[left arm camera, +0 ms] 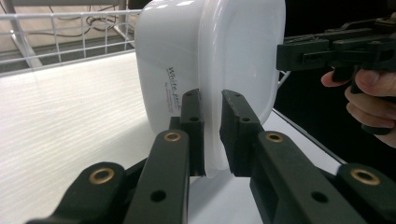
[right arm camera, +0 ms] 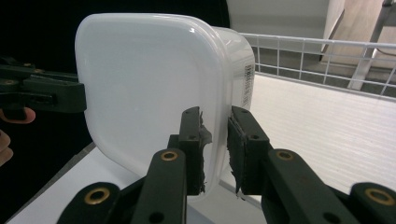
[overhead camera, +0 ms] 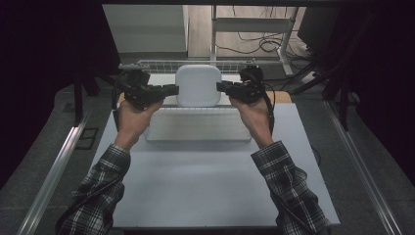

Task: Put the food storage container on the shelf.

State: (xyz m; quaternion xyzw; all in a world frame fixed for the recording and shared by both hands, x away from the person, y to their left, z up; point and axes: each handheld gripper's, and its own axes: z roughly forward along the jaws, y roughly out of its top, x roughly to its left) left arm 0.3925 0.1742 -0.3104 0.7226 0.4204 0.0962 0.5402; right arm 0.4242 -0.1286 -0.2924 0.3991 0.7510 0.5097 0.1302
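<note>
A white lidded container held on its edge between two grippers, above a wire-walled tray.

From the high view, the container sits on its side over the far part of the bench, the left gripper pinching its left rim and the right gripper its right rim, with the wire tray below. In the left gripper view, the jaws are narrowed onto the container's rim; small dark writing runs down the tub wall, too fine to read, and the other gripper meets the far edge. In the right gripper view, the jaws clamp the rim likewise; a label, perhaps a barcode, shows on the side, and the wire wall stands behind.
</note>
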